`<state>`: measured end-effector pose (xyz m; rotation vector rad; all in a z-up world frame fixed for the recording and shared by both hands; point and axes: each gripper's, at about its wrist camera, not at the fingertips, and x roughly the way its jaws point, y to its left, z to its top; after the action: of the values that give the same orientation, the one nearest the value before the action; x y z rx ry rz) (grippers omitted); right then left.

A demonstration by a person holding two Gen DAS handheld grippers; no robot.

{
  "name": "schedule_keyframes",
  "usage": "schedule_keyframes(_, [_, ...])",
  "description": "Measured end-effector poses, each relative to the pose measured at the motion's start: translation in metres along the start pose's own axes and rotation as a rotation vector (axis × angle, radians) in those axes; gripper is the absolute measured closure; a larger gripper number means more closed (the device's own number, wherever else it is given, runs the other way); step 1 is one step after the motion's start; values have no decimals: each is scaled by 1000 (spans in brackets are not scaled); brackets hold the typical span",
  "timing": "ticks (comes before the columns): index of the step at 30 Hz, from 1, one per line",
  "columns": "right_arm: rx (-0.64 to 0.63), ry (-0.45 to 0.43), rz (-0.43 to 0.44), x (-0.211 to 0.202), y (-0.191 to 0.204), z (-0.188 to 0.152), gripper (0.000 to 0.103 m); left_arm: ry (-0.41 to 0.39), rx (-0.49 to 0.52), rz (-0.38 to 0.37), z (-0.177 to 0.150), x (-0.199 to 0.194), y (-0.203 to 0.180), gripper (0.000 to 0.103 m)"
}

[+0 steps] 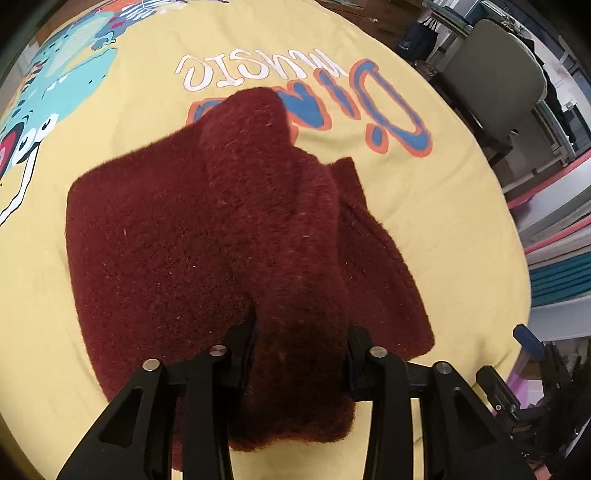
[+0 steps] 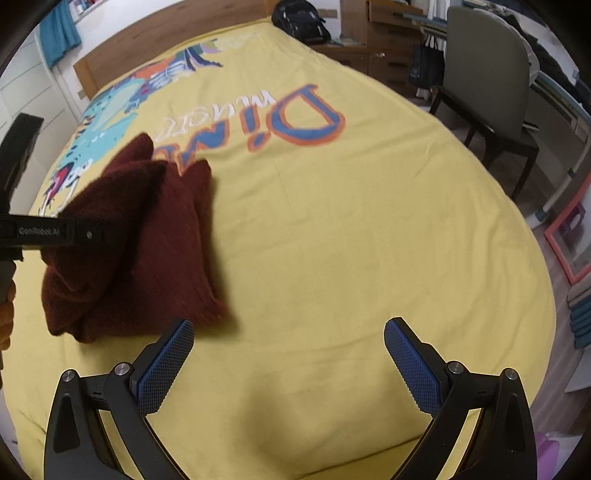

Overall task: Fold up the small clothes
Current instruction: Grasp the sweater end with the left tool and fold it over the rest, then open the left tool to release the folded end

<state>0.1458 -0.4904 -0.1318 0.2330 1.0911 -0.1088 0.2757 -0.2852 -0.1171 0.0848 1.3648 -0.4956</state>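
A dark red fuzzy garment (image 1: 207, 236) lies partly folded on the yellow printed bedspread (image 1: 443, 221). My left gripper (image 1: 301, 354) is shut on a thick fold of it, and a raised band of cloth runs from the jaws up over the pile. In the right wrist view the garment (image 2: 147, 236) sits at the left, with the left gripper's black body (image 2: 48, 232) over it. My right gripper (image 2: 290, 350) is open and empty, low over bare bedspread (image 2: 332, 240) just right of the garment. It also shows at the right edge of the left wrist view (image 1: 532, 343).
The bed has a wooden headboard (image 2: 166, 33) at the far end. A grey chair (image 2: 487, 96) and a wooden desk (image 2: 373, 33) stand beyond the bed's right side. A pink-framed item (image 2: 569, 243) and stacked teal things (image 2: 580, 317) lie on the floor at right.
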Motion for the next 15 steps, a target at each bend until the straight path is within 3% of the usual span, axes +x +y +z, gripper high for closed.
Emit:
schedule_keyframes(6, [15,10,11,4,-3,-3,0,19,0,54,4,6,-4,58])
schedule_keyframes(8, [7,8,9,1,-2,-4,0,21,-18,36,3,2,-1,44])
schedule_keyframes(10, [-2,8,6,0,0,-3,0,13,-32,20,2,-8,4,9])
schedule_keyframes(15, [-27,1,11,-6,8,2,0,-36,-50,-64,-2,-43,17,1])
